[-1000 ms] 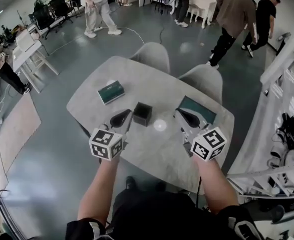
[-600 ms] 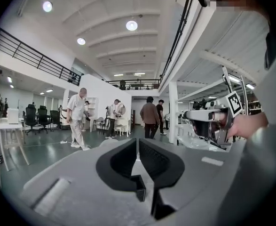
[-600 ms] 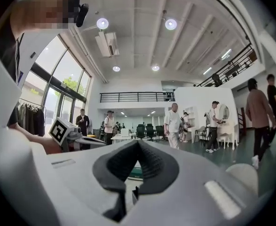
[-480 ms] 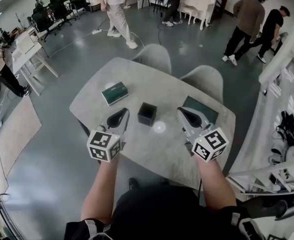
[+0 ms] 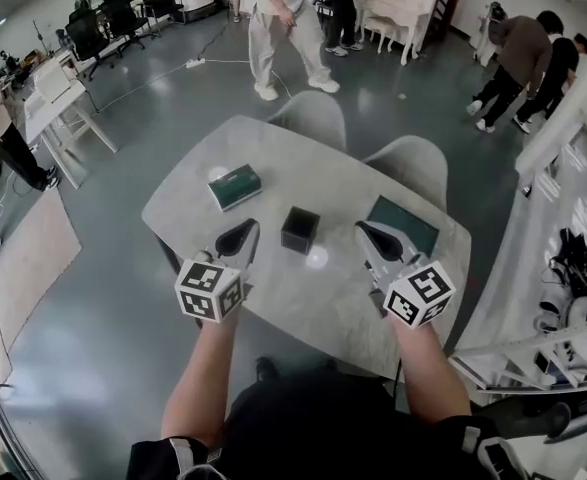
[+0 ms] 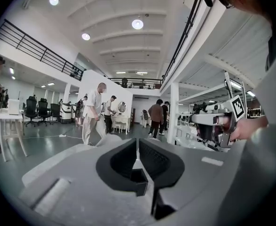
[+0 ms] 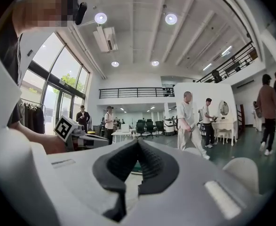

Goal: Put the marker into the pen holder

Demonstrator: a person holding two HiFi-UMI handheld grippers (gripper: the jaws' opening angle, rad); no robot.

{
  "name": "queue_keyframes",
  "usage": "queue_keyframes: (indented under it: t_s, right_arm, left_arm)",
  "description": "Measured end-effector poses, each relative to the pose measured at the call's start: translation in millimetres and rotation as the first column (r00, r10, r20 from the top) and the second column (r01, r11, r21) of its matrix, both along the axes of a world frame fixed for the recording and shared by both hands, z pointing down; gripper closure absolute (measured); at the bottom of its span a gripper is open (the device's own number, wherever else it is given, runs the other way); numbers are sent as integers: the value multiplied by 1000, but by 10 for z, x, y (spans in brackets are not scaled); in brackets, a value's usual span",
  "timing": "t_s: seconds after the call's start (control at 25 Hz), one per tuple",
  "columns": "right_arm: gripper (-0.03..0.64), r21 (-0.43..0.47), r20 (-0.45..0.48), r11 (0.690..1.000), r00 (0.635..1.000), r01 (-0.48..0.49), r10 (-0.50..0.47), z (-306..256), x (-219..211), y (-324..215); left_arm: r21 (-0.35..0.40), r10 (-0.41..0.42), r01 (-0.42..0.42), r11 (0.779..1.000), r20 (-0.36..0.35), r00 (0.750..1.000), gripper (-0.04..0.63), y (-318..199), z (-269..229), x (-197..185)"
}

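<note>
Left gripper (image 5: 243,234) and right gripper (image 5: 371,234), jaws together and empty, are still hovering either side of the pen holder (image 5: 300,228) on the desk (image 5: 303,168); no marker is showing, so the task is waiting.

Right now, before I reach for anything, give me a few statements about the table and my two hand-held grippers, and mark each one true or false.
1. The left hand-held gripper and the right hand-held gripper both have their jaws together with nothing between them. True.
2. The black pen holder stands on the table between the two grippers. True.
3. The right hand-held gripper grips a marker. False: it holds nothing, and no marker shows in any view.
4. The green box lies to the right of the pen holder. False: it lies to the holder's left and farther away, apart from it.
</note>
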State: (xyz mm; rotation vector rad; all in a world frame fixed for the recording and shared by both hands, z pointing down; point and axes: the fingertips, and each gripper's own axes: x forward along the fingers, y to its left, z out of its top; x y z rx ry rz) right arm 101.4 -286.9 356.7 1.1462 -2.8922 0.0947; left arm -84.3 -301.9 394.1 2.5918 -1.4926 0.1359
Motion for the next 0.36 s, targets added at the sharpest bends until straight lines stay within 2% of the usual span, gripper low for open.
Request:
queue_keyframes:
  t_s: [0.36]
  right_arm:
    - [615,2,9,1000,1000,0,0,-4,-45,28]
  left_arm:
    - [6,18,-18,1000,17,1000,569,72,-2,44]
